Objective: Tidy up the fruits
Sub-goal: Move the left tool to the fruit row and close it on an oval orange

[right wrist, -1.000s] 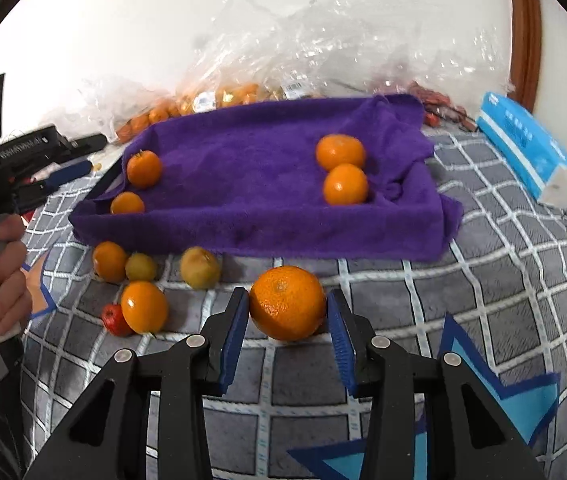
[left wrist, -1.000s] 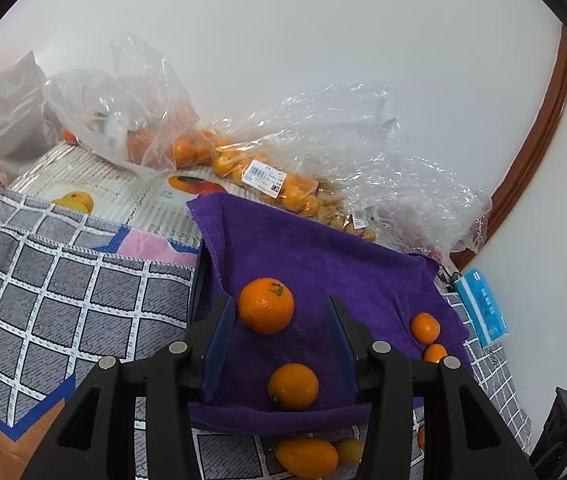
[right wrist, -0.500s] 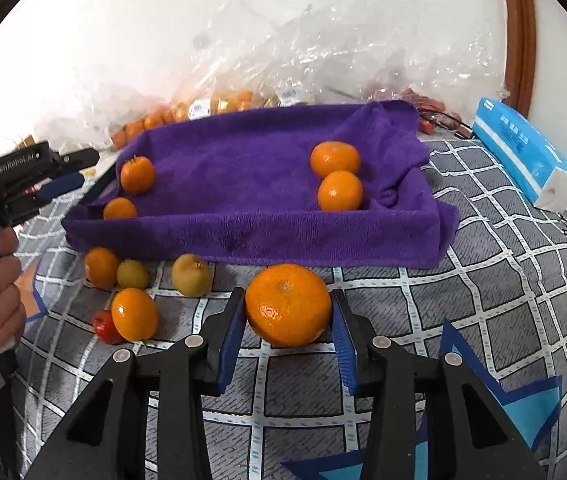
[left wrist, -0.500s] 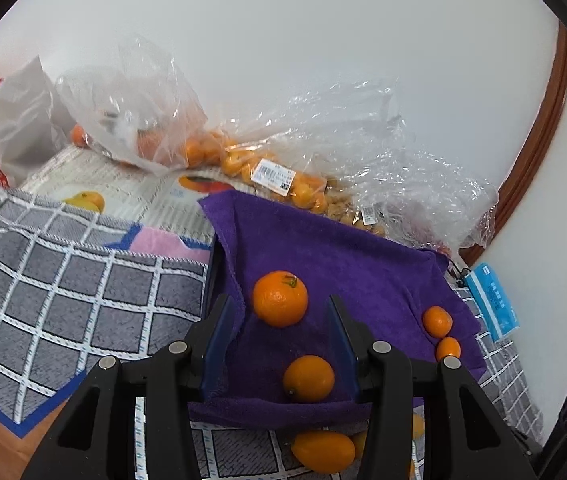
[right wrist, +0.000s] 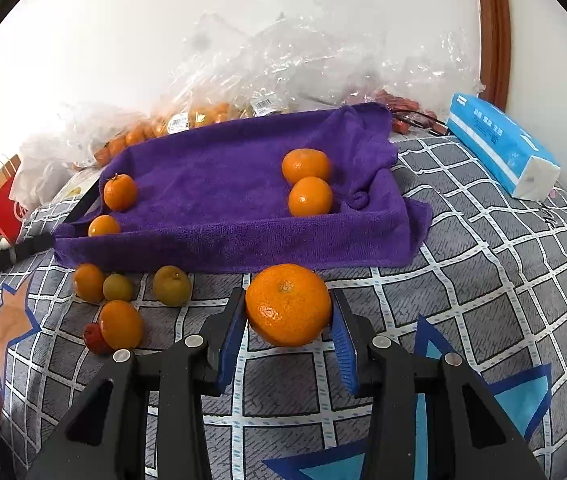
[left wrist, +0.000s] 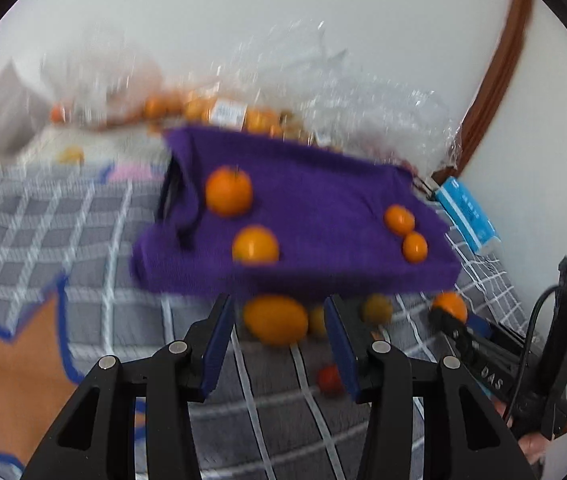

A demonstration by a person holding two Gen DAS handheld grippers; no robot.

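Observation:
A purple towel [right wrist: 219,184] lies over a tray and carries several mandarins [right wrist: 310,196]. My right gripper [right wrist: 288,300] is shut on a large orange [right wrist: 288,304], held in front of the towel's near edge. Loose fruit lies on the checked cloth to the left: oranges [right wrist: 121,324], two yellow-green fruits [right wrist: 171,285] and a small red one [right wrist: 95,338]. In the blurred left wrist view my left gripper [left wrist: 277,308] is open. An orange fruit [left wrist: 275,320] lies just ahead of its tips, clear of the pads. The towel [left wrist: 323,200] is beyond it.
Clear plastic bags [right wrist: 283,68] with more fruit are heaped against the white wall behind the towel. A blue tissue pack [right wrist: 499,148] lies at the right, a red paper bag [right wrist: 1,204] at the far left. The bed cloth [right wrist: 483,280] is grey with a white grid.
My left gripper has swung back from over the towel to the loose fruit in front of it. The right gripper has kept the orange and barely moved.

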